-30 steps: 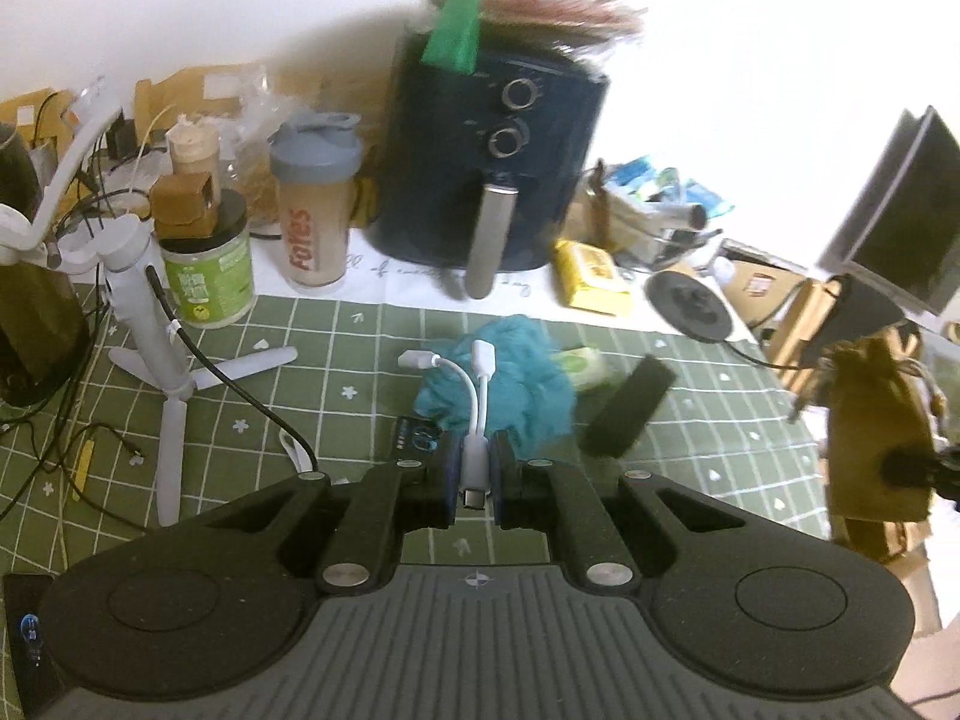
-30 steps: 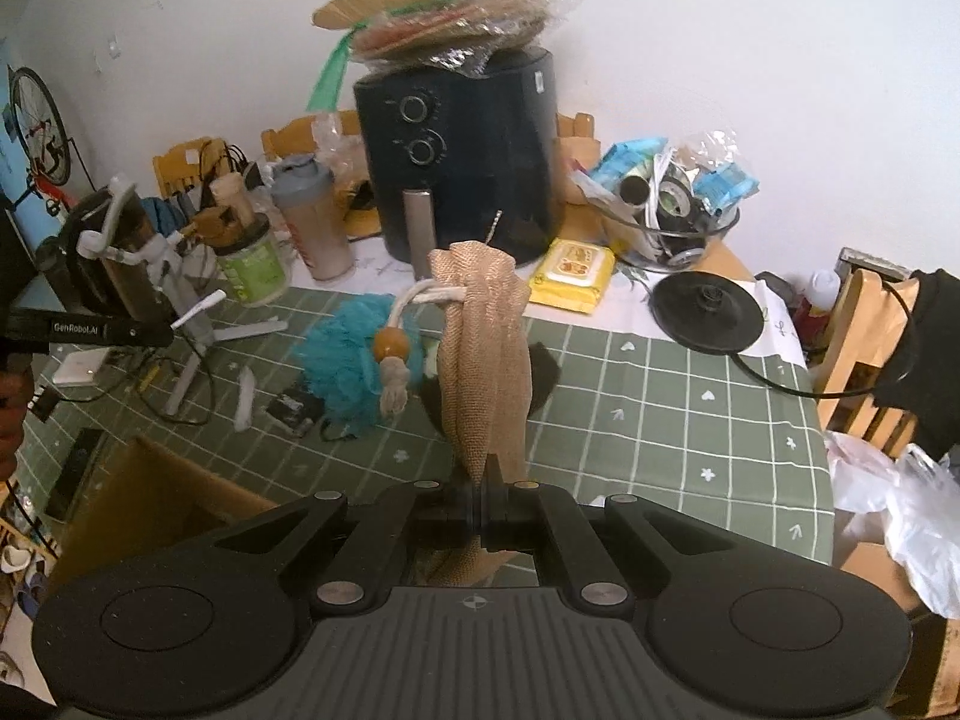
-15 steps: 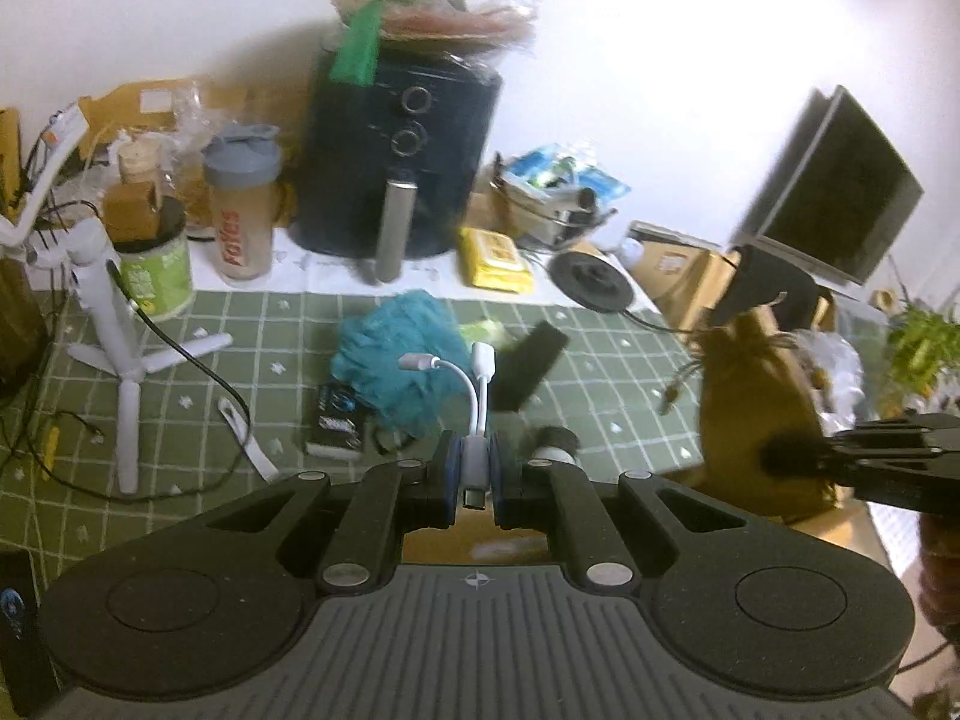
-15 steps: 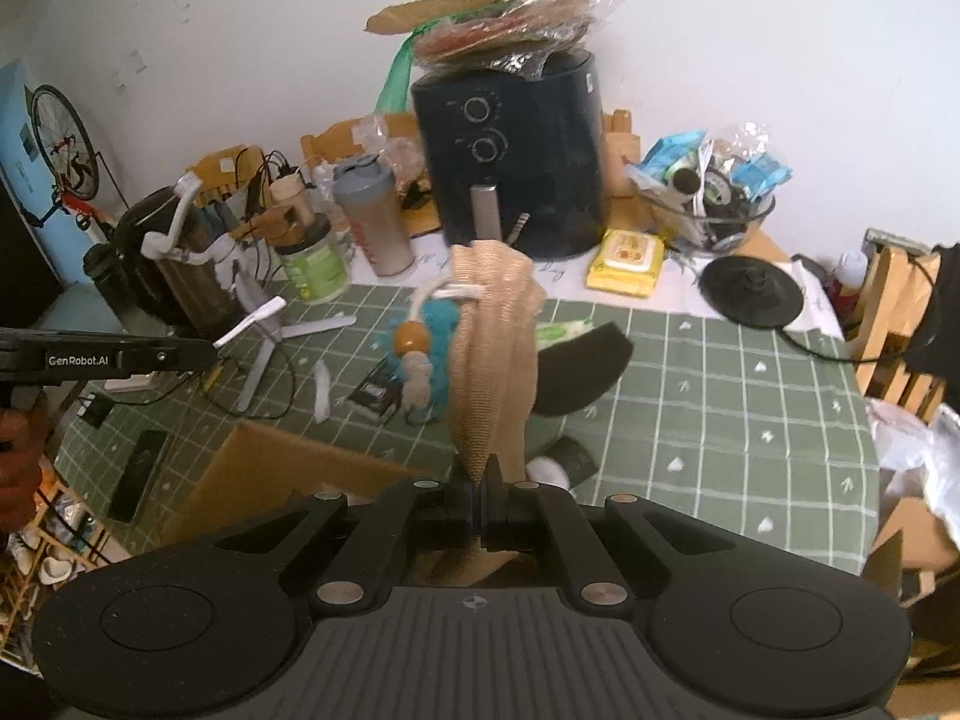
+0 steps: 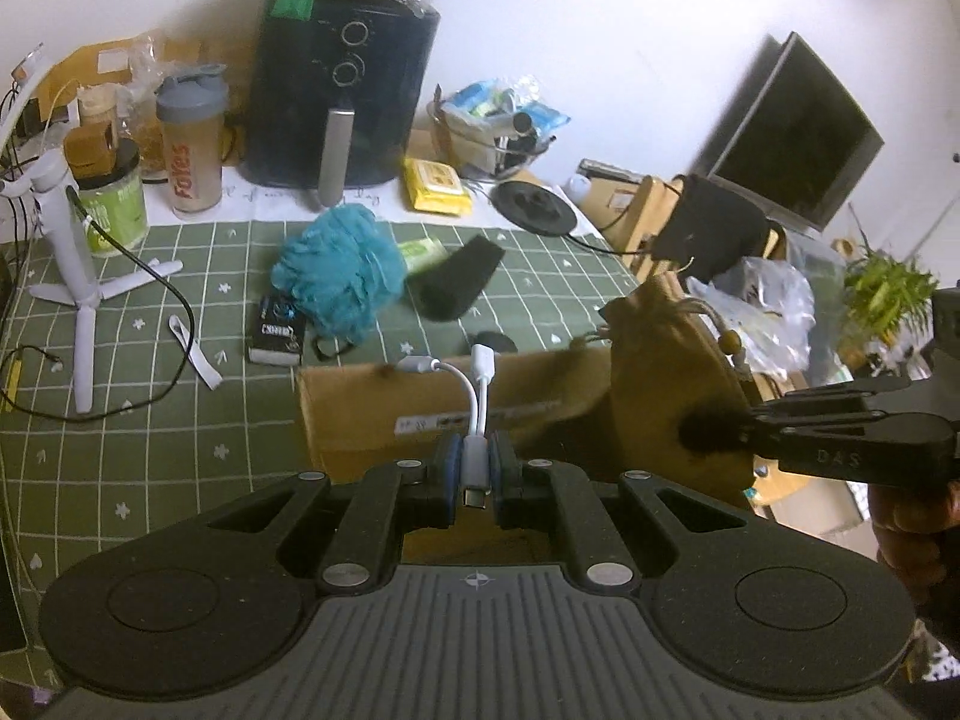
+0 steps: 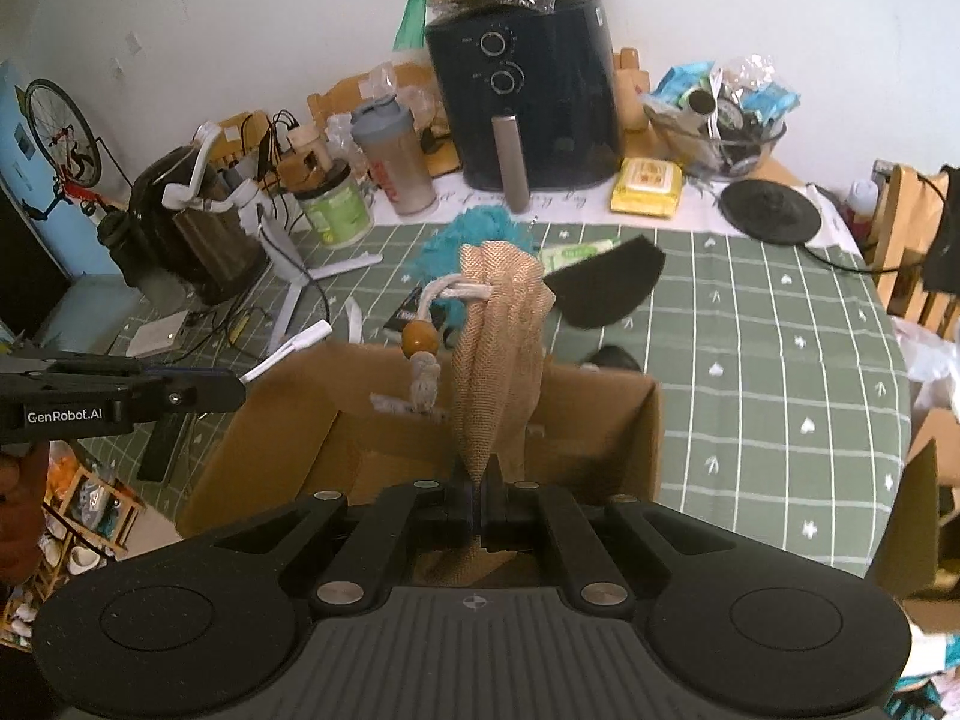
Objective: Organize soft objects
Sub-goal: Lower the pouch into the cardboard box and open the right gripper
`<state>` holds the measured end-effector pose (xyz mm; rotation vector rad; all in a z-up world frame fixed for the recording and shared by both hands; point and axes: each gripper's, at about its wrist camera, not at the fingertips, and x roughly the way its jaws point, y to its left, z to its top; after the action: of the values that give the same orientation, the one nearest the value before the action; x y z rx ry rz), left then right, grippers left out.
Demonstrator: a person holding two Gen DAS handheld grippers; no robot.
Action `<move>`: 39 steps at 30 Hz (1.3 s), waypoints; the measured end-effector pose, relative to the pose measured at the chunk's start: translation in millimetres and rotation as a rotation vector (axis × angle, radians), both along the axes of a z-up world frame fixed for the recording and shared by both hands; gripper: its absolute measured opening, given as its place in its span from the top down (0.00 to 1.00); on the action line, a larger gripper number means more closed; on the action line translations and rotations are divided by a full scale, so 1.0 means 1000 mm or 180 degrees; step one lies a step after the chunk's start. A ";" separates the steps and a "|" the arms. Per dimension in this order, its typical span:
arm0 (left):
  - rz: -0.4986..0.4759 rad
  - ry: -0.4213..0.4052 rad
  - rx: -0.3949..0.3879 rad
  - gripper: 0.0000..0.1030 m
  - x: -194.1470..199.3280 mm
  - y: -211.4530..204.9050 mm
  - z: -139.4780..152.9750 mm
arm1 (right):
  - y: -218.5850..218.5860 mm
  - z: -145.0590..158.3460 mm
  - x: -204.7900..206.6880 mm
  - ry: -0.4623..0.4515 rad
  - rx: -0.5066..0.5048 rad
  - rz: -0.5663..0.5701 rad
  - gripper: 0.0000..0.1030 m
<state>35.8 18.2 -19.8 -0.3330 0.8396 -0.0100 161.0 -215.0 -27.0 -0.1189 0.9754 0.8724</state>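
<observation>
My right gripper (image 6: 480,495) pinches the pouch (image 6: 498,354) above the box (image 6: 600,420); my left gripper (image 5: 475,468) clamps an adapter (image 5: 477,402), near the green table (image 5: 180,420).

Soft, even indoor light; the white wall (image 5: 600,30) beyond the fingers glares pale. Fisheye bending curves the tabletop (image 6: 780,360) grid, corners go black, and detail stays slightly soft.

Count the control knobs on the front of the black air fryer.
2. Both sit on the air fryer front, above its handle: the upper knob near the top edge, the lower knob just beneath it. Its other sides are hidden, so more may exist there.
</observation>
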 end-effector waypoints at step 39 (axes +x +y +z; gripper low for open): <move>0.0284 0.0194 0.0110 0.46 -0.017 0.012 -0.017 | -0.008 -0.018 -0.022 -0.0013 -0.0253 -0.0343 0.00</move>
<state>19.3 30.2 -37.0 -0.3393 0.8835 0.0980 139.1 -222.6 -45.0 -0.1346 1.0039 0.7346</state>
